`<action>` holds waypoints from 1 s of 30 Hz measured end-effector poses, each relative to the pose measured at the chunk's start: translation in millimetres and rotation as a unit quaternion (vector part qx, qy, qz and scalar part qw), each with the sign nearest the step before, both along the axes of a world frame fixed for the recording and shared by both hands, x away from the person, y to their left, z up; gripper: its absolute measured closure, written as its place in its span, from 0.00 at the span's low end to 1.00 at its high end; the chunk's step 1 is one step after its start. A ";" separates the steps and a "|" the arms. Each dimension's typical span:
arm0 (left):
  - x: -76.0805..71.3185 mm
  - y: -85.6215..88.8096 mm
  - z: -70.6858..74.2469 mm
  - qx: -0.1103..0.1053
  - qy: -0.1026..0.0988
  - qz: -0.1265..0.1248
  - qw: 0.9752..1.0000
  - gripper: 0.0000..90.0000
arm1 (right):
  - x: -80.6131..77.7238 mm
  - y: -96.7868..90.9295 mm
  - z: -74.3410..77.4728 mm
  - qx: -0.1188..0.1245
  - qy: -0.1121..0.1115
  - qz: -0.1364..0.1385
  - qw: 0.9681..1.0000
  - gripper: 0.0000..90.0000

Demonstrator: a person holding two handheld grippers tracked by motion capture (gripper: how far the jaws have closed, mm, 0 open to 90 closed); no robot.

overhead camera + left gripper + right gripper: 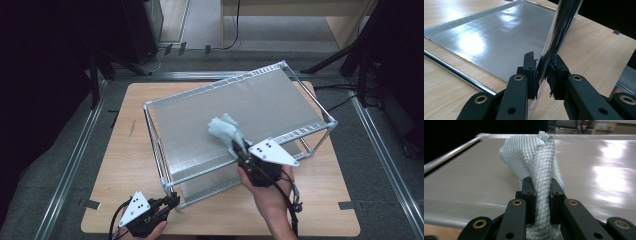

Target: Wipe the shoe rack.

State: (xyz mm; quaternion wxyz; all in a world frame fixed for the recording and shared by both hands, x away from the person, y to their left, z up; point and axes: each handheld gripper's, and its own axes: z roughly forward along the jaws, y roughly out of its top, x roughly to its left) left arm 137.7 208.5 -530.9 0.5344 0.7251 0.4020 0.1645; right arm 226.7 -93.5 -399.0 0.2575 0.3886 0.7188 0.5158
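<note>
No readable text, label, brand name, number or sign can be made out in any of the three views. The grey three-cornered plates on top of the two tongs carry only small black dots in the high view, and these form no letters or digits. The metal shelf, the cloth and the wooden surface are unmarked. Small objects at the far edge of the right gripper view are too blurred for any writing to be read.

Lab (studio-like), tripod legs (330, 60), floor cables (235, 30)
</note>
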 end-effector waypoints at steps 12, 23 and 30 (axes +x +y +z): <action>0.4 1.4 -0.6 -0.002 0.001 -0.003 1.000 0.87 | -21.1 77.9 -0.1 0.005 0.008 0.118 0.993 0.86; 0.0 4.7 -0.2 0.000 0.001 -0.004 1.000 0.87 | 7.2 0.4 2.7 0.009 0.015 0.005 1.000 0.86; 0.1 3.7 -0.4 -0.002 0.002 -0.002 1.000 0.87 | 11.9 -39.7 3.4 0.025 0.019 -0.048 0.998 0.86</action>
